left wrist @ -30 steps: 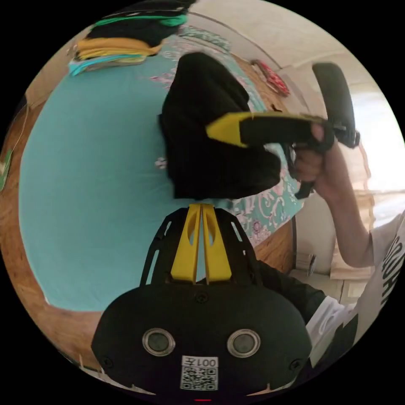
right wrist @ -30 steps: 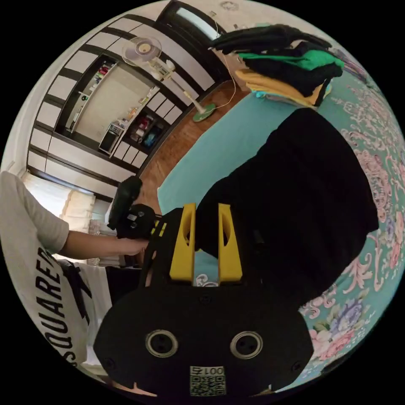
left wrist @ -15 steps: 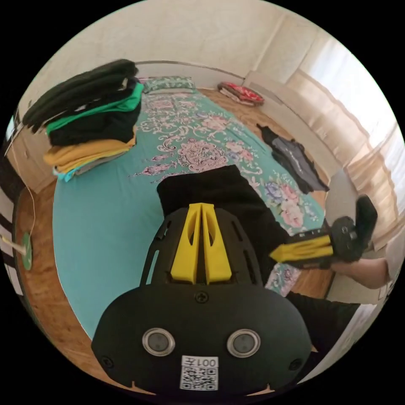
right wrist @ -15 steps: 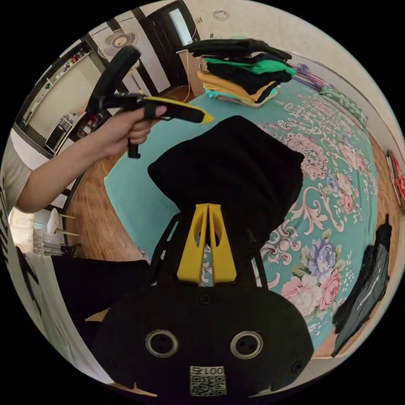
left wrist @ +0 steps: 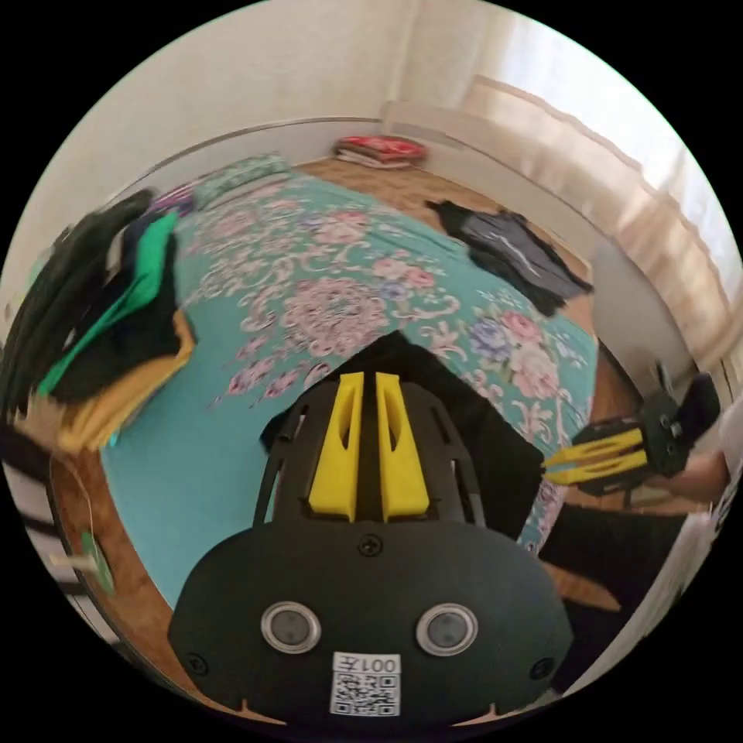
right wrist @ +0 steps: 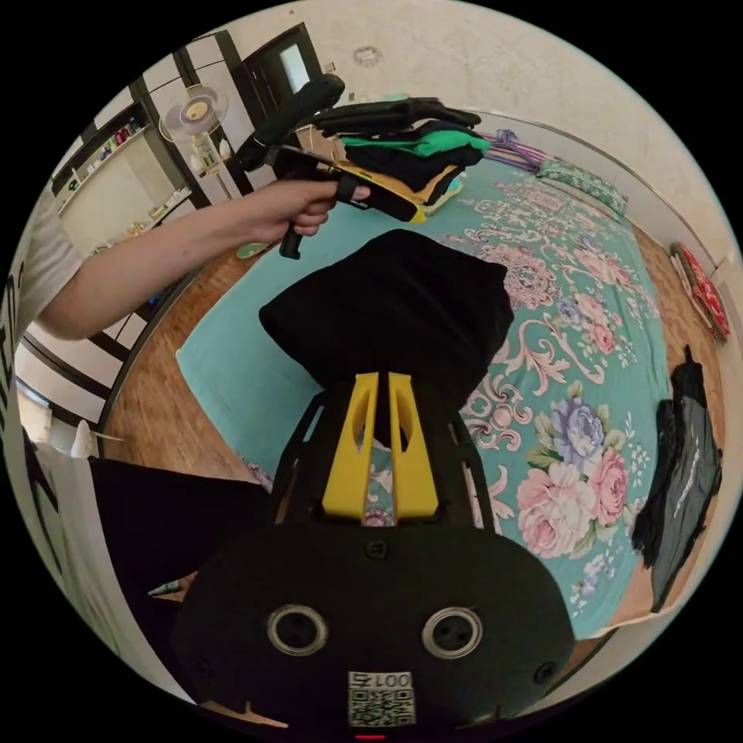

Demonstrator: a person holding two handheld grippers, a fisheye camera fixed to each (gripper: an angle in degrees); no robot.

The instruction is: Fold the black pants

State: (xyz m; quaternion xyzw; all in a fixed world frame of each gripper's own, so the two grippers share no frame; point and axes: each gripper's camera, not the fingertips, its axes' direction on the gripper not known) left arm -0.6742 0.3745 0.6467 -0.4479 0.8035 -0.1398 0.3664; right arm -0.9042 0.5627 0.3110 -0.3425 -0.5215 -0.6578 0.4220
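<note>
The black pants (right wrist: 395, 309) lie folded into a compact bundle on the teal floral bed (right wrist: 224, 364). In the right gripper view my right gripper (right wrist: 383, 377) sits at the bundle's near edge, jaws a narrow slit apart with black cloth showing in the gap. A hand holds my left gripper (right wrist: 414, 214) in the air over the far edge of the bundle. In the left gripper view my left gripper (left wrist: 364, 377) hangs above the pants (left wrist: 495, 449), jaws slightly parted and gripping nothing. My right gripper (left wrist: 548, 464) points at the pants' corner from the right.
A stack of folded clothes (right wrist: 402, 147), also seen blurred (left wrist: 116, 325), sits at the far corner of the bed (left wrist: 193, 464). A dark garment (left wrist: 511, 251) lies crumpled by the bed's edge. Red folded cloth (left wrist: 379, 147) rests on the wooden floor. A standing fan (right wrist: 197, 108) is beyond.
Both grippers have let go of the bundle and drawn back. Their jaws, pressed together half a second ago, now stand a slit apart. The left gripper has lifted above the pants.
</note>
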